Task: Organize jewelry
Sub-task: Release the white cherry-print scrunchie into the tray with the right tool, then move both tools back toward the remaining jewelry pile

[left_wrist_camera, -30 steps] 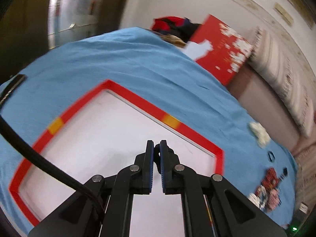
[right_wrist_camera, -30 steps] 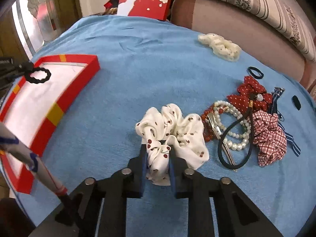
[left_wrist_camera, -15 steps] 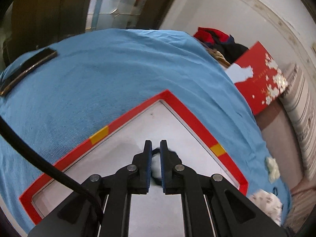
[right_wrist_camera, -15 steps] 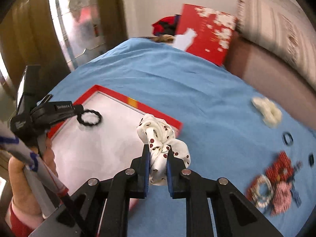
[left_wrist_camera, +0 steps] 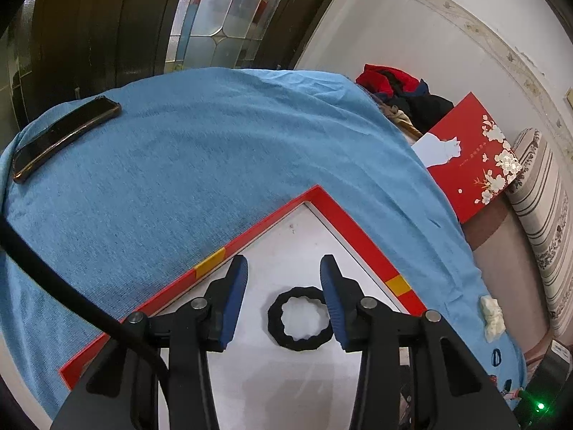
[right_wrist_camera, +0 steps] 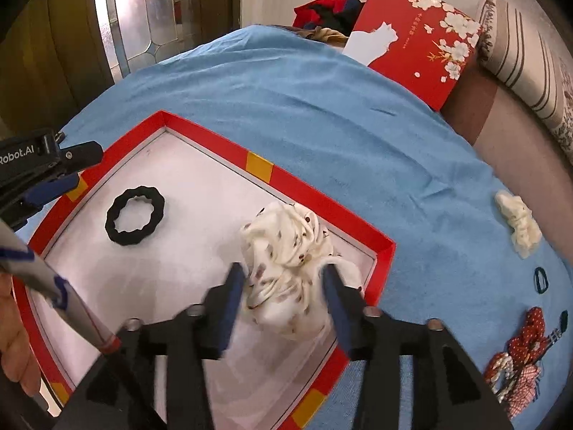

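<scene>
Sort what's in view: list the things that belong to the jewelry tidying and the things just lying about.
Part of the job:
- red tray
- black hair tie, lying in the tray
- white spotted scrunchie, in the tray
- cream scrunchie, on the blue cloth
- pile of bows and pearls

Just lying about:
- phone
- red gift box
- heap of clothes

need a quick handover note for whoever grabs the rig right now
Left gripper: jaws opening, black hair tie lies free between them on the red tray floor.
Right gripper: jaws opening, spotted white scrunchie between them in the tray.
Done: those two are in the tray.
Left: cream scrunchie, small dark ring and the red pile are on the blue cloth.
</scene>
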